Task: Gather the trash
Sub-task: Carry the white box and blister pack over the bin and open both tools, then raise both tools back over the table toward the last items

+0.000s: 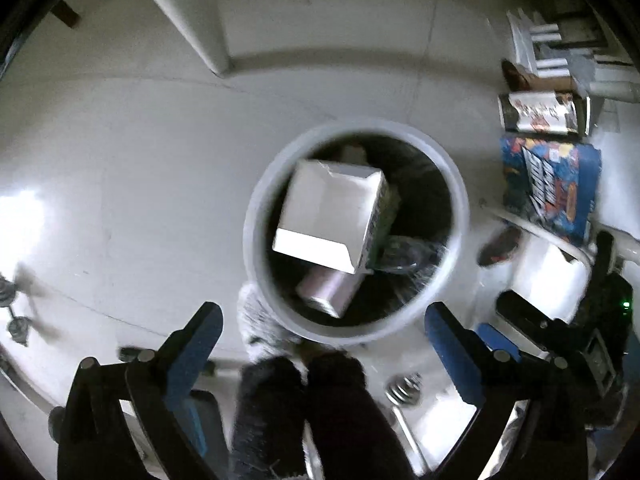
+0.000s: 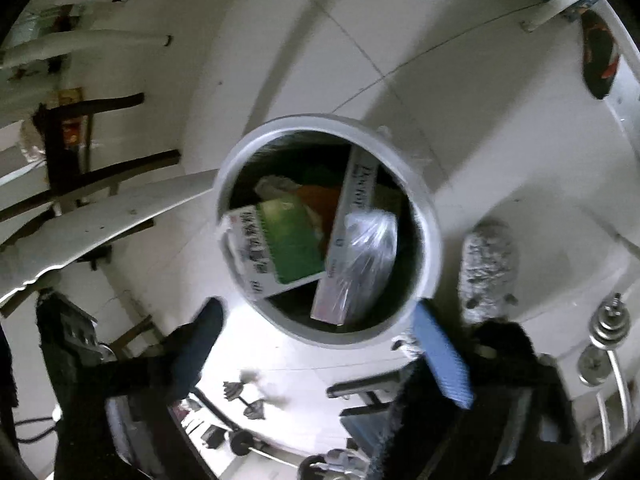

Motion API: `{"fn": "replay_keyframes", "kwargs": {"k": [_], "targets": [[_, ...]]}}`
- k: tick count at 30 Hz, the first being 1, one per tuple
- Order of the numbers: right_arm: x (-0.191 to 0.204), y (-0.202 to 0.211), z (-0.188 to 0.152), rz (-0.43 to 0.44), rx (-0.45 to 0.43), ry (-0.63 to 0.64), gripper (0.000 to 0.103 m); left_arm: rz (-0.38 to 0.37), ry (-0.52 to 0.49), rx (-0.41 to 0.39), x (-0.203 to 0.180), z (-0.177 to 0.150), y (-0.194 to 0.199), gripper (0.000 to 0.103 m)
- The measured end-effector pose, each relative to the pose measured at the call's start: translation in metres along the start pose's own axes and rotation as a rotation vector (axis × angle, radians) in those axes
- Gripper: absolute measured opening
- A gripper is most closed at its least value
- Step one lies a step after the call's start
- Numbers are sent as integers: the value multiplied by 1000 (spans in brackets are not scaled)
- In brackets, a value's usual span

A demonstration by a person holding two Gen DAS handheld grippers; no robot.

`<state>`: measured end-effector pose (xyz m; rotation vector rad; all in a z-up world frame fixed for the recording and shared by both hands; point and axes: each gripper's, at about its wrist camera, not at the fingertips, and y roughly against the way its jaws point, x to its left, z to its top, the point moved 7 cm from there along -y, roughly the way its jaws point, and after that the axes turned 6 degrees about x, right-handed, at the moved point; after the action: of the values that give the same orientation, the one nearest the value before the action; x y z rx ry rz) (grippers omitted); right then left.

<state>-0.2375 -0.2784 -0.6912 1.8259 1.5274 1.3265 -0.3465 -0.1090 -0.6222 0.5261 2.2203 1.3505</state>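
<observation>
Below both grippers, at centre frame in each view, stands the white round bin [image 1: 256, 240], already holding trash. Left gripper [image 1: 322, 320]: jaws wide apart, nothing between them, blue pads either side of the bin's near rim. Right gripper [image 2: 320, 320]: also spread wide and empty, with the bin mouth showing between the fingers.

Contents, left wrist view: a white carton [image 1: 324, 216] lying tilted, its upper corner near rim level, and a metal can [image 1: 328, 294] under it. The carton edges are smeared, so I cannot tell whether it rests or is in motion.

Risks, as judgement:
- The carton sits high and askew. It could hang on the rim or tip out if a gripper nudges the bin.
- Both sets of fingers hang close over the rim; a careless move could catch the rim and shift or topple the bin.
- A fuzzy slipper [image 1: 260, 320] touches the bin's near side; a step could knock it.

View differences:
- Right wrist view alone shows a green-faced box [image 2: 288, 240], a long printed box [image 2: 352, 200], a clear plastic bag [image 2: 368, 248], and dumbbells [image 2: 248, 400] on the floor at lower frame.
- Left wrist view alone shows the can, plus colourful printed boxes [image 1: 552, 184] at right frame, well apart from the bin, possibly trash not yet collected.
</observation>
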Motion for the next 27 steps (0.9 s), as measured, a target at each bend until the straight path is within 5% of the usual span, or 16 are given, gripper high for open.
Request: {"fn": "replay_keyframes", "kwargs": {"k": [4,11,27], "targets": [[4,4,-9,-76,-9,48,101,142,-62,-71,6,-14,21,103],[15,38,-35,-304,-67,179,101,247,-125,-127,-5,-43,57,103],[93,188,-144,-416,-115,323,101,230,-194,-228,-48,-128,214,103]]}}
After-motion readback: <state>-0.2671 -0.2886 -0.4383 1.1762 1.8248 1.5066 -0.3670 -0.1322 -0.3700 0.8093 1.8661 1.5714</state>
